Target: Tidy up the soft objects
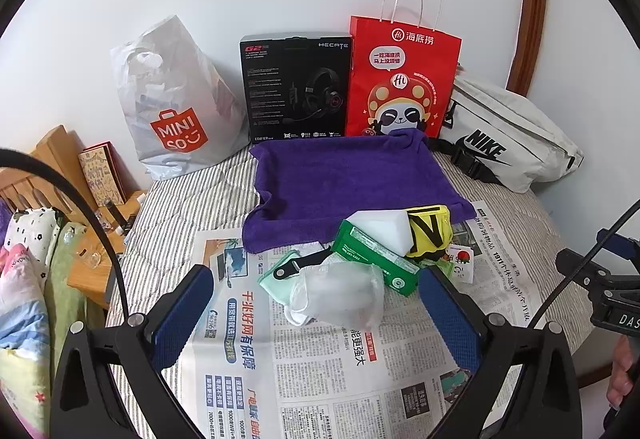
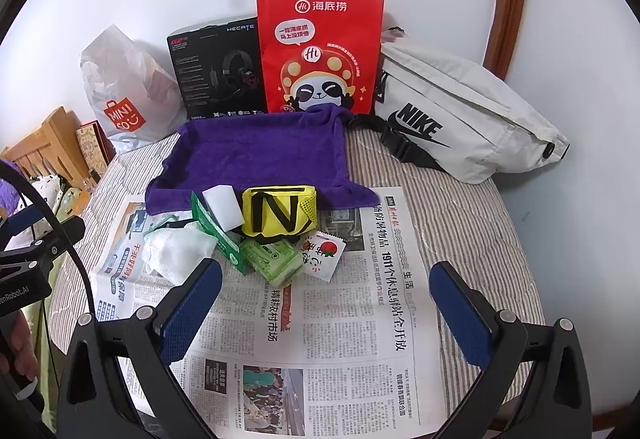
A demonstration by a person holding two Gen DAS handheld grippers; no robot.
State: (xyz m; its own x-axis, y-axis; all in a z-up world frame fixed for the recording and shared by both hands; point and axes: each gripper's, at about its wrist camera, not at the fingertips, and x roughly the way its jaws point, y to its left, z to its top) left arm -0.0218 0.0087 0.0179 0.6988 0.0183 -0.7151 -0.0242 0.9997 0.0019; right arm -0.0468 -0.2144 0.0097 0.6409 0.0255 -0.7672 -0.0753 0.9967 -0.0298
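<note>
Soft items piled mid-frame on one newspaper (image 2: 340, 319).
Both the left gripper (image 1: 316, 313) and the right gripper (image 2: 326, 303) are held spread and empty; one purple towel (image 2: 260, 155), one yellow pouch (image 2: 280, 213), one white sponge (image 2: 220, 205) are counted.

both wrist views face wall, low over newspaper (image 1: 320, 379); share purple towel (image 2: 260, 155).

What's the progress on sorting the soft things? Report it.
Nothing looks sorted yet. The purple towel lies spread and bare, while the white sponge, yellow pouch and white cloth sit heaped on the newspaper. Left gripper and right gripper hold nothing, jaws open. All moving remains.
</note>
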